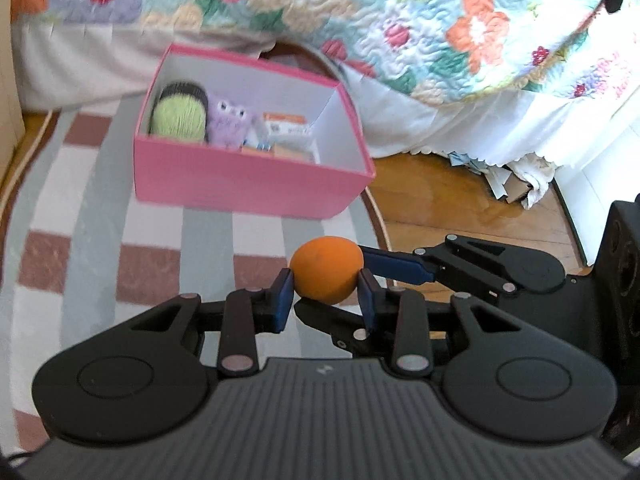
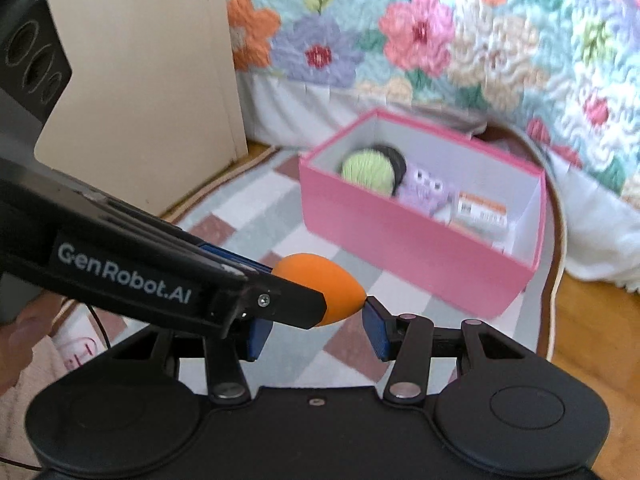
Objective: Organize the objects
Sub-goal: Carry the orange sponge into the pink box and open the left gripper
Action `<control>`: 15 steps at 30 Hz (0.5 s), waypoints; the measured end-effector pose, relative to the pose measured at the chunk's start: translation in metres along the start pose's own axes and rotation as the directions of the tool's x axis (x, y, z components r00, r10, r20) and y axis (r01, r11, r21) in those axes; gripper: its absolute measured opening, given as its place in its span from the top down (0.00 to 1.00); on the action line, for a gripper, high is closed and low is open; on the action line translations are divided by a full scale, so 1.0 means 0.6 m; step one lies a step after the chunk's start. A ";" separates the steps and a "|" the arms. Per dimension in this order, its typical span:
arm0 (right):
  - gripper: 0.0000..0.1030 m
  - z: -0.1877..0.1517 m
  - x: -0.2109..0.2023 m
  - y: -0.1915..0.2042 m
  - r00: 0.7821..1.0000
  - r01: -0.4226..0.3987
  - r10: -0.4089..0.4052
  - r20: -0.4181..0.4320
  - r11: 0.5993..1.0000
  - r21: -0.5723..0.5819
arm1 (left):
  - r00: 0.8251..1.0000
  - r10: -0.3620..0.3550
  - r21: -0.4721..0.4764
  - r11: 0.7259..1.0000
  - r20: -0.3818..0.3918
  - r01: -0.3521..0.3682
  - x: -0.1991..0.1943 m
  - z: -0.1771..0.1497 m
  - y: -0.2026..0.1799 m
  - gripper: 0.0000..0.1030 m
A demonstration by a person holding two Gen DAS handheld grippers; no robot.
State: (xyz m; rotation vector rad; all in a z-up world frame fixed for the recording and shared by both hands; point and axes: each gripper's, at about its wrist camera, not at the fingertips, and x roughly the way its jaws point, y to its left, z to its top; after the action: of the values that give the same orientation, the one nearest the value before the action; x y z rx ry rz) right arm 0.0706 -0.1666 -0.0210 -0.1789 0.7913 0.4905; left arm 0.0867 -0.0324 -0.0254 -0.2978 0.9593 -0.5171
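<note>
**Position.** The reference landmark is the pink box (image 1: 248,184), which stands open on the striped rug (image 1: 100,240). The orange egg-shaped sponge (image 1: 326,274) is off the rug, in the air on the near side of the pink box and well apart from it.

**Left hand-held gripper** (image 1: 326,296). The jaws are nearly closed. Both blue pads (image 1: 285,300) press on the sponge, one on each flank, across its broad middle.

**Sponge, handling (judgement).**
- Weight: probably very light.
- Stiffness: appears to be soft foam, so it should yield under the pads. Not fragile.
- Surface: matte, not slippery.
- Shape: tapers to a point. A grip near the point tends to squeeze the sponge out of the jaws.
- Recommended hold: across the widest part, with light pressure.

**Right hand-held gripper** (image 2: 316,332). The jaws stand partly closed, and the sponge lies between them along its long axis. The right pad (image 2: 376,332) touches the pointed end. The other pad sits behind the left hand-held gripper, so contact there is not visible and a clamp cannot be confirmed.

**Pink box, contents.** Inside are a green yarn doll (image 1: 178,120), then a purple plush toy (image 1: 230,124), then small cartons (image 1: 286,128). Bare floor of the pink box shows at its right end. This is judged the most suitable place for the sponge.
</note>
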 end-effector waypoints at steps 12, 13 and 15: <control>0.46 0.111 -0.058 -0.020 0.988 0.089 -0.074 0.132 0.990 -0.108 | 0.996 0.003 0.064 0.998 0.094 -0.009 -0.044 0.127 -0.057 0.67; 0.46 0.121 -0.057 -0.029 0.990 0.080 -0.068 0.124 0.992 -0.097 | 0.996 0.005 0.067 0.998 0.089 -0.011 -0.038 0.138 -0.060 0.68; 0.46 0.139 -0.047 -0.049 0.993 0.065 -0.056 0.105 0.995 -0.078 | 0.997 0.025 0.089 0.996 0.080 -0.032 -0.022 0.159 -0.066 0.68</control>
State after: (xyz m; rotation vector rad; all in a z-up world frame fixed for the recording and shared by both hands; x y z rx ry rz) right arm 0.1210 -0.1745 0.0563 -0.2500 0.6637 0.4708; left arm 0.1493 -0.0569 0.0544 -0.2211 0.8604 -0.5175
